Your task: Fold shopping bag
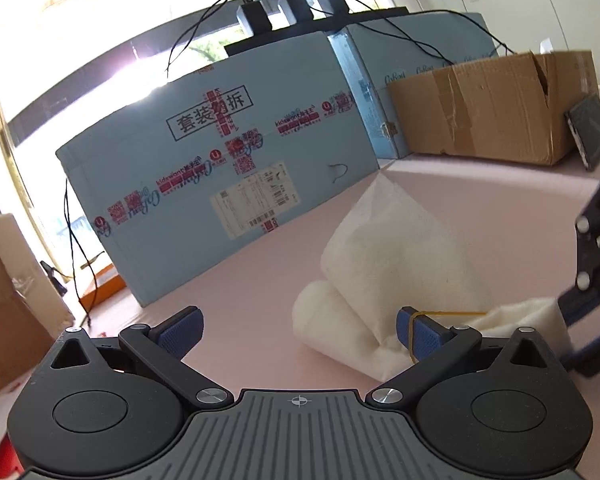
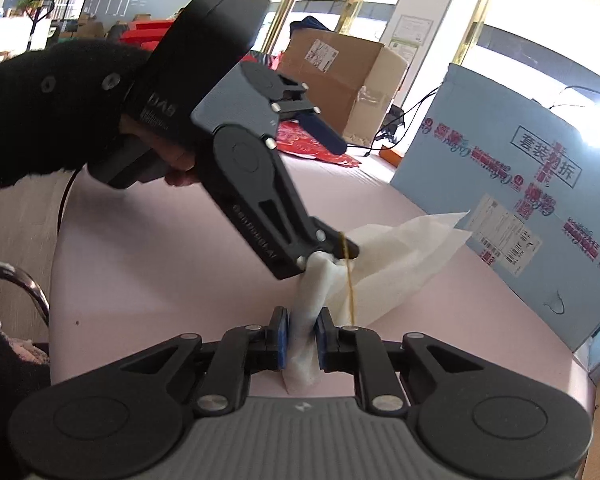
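The white shopping bag (image 1: 384,264) lies rolled and bunched on the pink table (image 1: 252,276). In the right wrist view my right gripper (image 2: 302,344) is shut on the twisted end of the bag (image 2: 384,264), both blue pads pressing on it. A yellow rubber band (image 2: 350,292) stretches from the right gripper's right finger to one finger of my left gripper (image 2: 346,198). A hand in a black sleeve holds that gripper above the bag with its jaws wide apart. In the left wrist view the left gripper (image 1: 300,332) stands open, the band (image 1: 448,313) looped round its right finger.
A large blue cardboard box (image 1: 220,160) stands along the table's far side, also seen as the blue box (image 2: 520,184). A brown carton (image 1: 492,104) with a dark panel (image 1: 590,132) leaning on it sits at the back right. A chair's metal arm (image 2: 20,280) is at the near left.
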Available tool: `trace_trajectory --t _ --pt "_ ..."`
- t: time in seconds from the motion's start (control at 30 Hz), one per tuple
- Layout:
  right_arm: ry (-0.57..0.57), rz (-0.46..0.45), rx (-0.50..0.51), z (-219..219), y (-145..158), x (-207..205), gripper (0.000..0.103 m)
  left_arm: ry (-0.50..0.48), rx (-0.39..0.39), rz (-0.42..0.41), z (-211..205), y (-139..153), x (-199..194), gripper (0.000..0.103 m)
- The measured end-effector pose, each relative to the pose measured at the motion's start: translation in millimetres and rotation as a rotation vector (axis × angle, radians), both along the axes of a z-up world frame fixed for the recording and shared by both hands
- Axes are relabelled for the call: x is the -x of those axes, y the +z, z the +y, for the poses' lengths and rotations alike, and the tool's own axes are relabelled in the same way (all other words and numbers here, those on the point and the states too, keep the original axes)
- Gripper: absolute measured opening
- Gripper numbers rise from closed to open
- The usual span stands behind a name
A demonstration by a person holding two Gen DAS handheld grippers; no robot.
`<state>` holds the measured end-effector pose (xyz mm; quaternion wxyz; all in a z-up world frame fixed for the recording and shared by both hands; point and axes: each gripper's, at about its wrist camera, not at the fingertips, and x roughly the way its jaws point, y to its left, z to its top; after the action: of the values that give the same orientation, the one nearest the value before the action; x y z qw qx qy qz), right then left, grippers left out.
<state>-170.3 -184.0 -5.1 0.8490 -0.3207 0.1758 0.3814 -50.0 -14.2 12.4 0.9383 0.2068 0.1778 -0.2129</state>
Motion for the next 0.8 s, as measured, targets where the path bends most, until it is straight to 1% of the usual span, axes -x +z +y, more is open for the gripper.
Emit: trace_trajectory --t 0.03,0.1,0.13,0.17,0.23,0.3,0.37,0.43,0.5,0.6,0.67,0.73,0.77,0.8 --pt "0.017 -0.026 0.028 2.0 -1.4 4.5 0.015 0.005 0.039 0.026 1.8 1.9 -8.3 0.103" --pt "0.051 -0.073 0.080 5.2 -4.3 11.9 0.015 0.046 0.114 0.073 7.1 5.7 -29.8 0.103" --pt "0.063 -0.085 0.097 5.3 -5.0 13.7 0.015 0.071 0.140 0.093 9.5 6.1 -39.9 0.103" --pt "0.076 -0.097 0.114 5.4 -5.5 15.4 0.015 0.090 0.148 0.116 11.2 3.9 -47.5 0.103" --pt "0.086 -0.115 0.145 2.2 -5.2 17.7 0.014 0.074 0.133 0.162 13.3 -3.3 -51.8 0.103" --pt "0.087 -0.138 0.178 -1.4 -5.9 19.1 0.014 -0.008 0.104 0.195 21.2 -8.3 -45.1 0.103" --pt "0.079 -0.153 0.204 -7.3 -5.5 18.4 0.014 -0.082 0.089 0.214 41.7 -6.2 -36.6 0.103" --pt "0.061 -0.156 0.210 -16.7 -2.9 15.8 0.014 -0.090 0.098 0.218 55.7 -2.8 -25.0 0.103" --pt "0.048 -0.153 0.200 -28.5 -1.0 14.4 0.014 -0.068 0.129 0.206 69.0 4.7 -9.7 0.103" --pt "0.048 -0.159 0.190 -35.0 -0.8 18.1 0.014 -0.026 0.124 0.124 71.9 19.3 6.0 0.103" --pt "0.040 -0.158 0.181 -35.0 -1.0 20.0 0.014 -0.059 0.115 0.098 62.0 25.9 13.1 0.103" --pt "0.037 -0.149 0.166 -35.4 -0.7 21.4 0.015 -0.095 0.136 0.093 51.1 27.5 17.8 0.103" --pt "0.029 -0.129 0.134 -38.3 1.4 22.0 0.015 -0.111 0.160 0.104 42.7 24.5 20.0 0.103" --pt "0.020 -0.109 0.101 -41.3 3.7 22.6 0.015 -0.125 0.158 0.114 35.7 20.8 22.2 0.103"
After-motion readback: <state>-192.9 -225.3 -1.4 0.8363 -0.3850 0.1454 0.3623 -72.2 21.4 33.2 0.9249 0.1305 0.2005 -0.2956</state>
